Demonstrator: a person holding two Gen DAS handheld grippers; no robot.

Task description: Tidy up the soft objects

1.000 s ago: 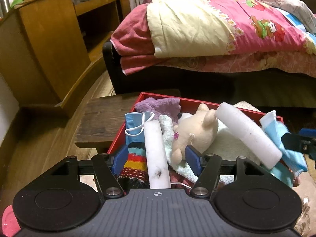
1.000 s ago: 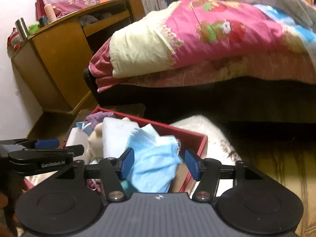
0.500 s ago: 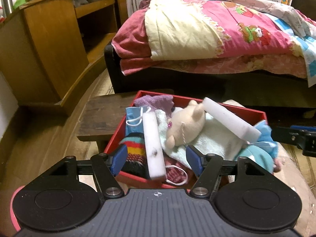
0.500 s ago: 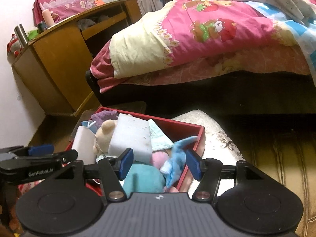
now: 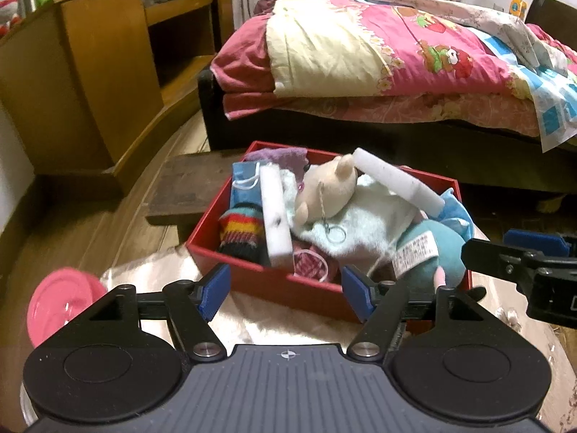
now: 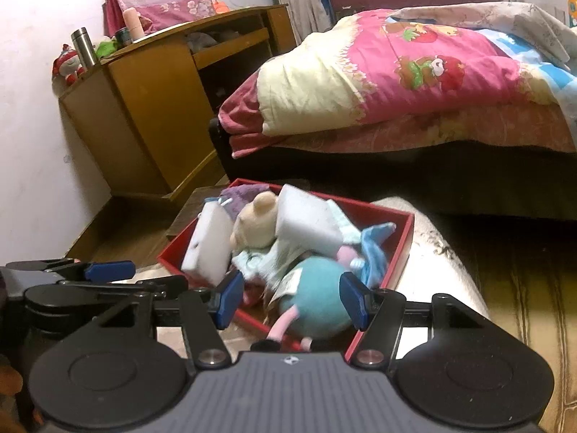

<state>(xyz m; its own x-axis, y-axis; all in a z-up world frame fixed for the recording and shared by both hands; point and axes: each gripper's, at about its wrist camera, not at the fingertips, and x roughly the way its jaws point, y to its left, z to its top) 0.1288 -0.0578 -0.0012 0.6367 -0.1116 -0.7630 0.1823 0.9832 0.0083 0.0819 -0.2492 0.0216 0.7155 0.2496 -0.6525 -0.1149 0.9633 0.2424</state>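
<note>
- A red box (image 5: 281, 285) sits on a pale cushion on the floor before a bed (image 5: 396, 72), packed with soft things: a beige plush bear (image 5: 324, 191), a teal plush toy (image 5: 429, 256), two white foam blocks (image 5: 276, 216), a striped sock (image 5: 239, 232)
- The left gripper (image 5: 285, 290) hangs short of the box's near wall, jaws parted, nothing between them
- The right gripper (image 6: 290, 301) hangs over the teal toy, jaws apart, not pressing it
- Judgement: packing looks nearly finished
- Next likely needs tucking the overhanging teal toy inside
</note>
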